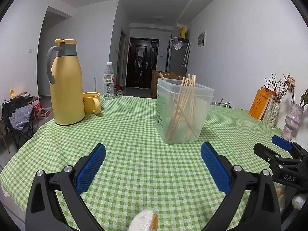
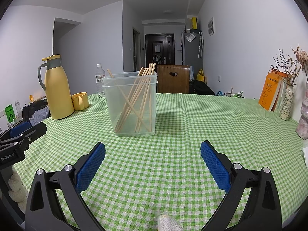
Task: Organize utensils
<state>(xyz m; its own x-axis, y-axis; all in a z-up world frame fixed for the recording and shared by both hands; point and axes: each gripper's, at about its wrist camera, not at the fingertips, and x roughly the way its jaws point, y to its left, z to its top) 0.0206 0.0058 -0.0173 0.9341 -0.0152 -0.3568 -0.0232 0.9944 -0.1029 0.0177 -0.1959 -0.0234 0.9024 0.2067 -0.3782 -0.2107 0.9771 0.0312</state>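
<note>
A clear plastic container (image 1: pixel 182 113) stands on the green checked tablecloth (image 1: pixel 134 154) and holds several wooden chopsticks (image 1: pixel 184 104) leaning inside it. It also shows in the right wrist view (image 2: pixel 132 104) with the chopsticks (image 2: pixel 134 100). My left gripper (image 1: pixel 153 152) is open and empty, short of the container and a little left of it. My right gripper (image 2: pixel 153 150) is open and empty, short of the container and to its right. The right gripper shows at the right edge of the left wrist view (image 1: pixel 273 146); the left gripper shows at the left edge of the right wrist view (image 2: pixel 28 130).
A yellow thermos jug (image 1: pixel 65 82), a yellow mug (image 1: pixel 92 103) and a water bottle (image 1: pixel 109 80) stand at the table's far left. Orange books (image 1: pixel 259 105) and vases with dried flowers (image 1: pixel 275 111) stand at the right by the wall. A wooden chair (image 2: pixel 173 79) stands behind the table.
</note>
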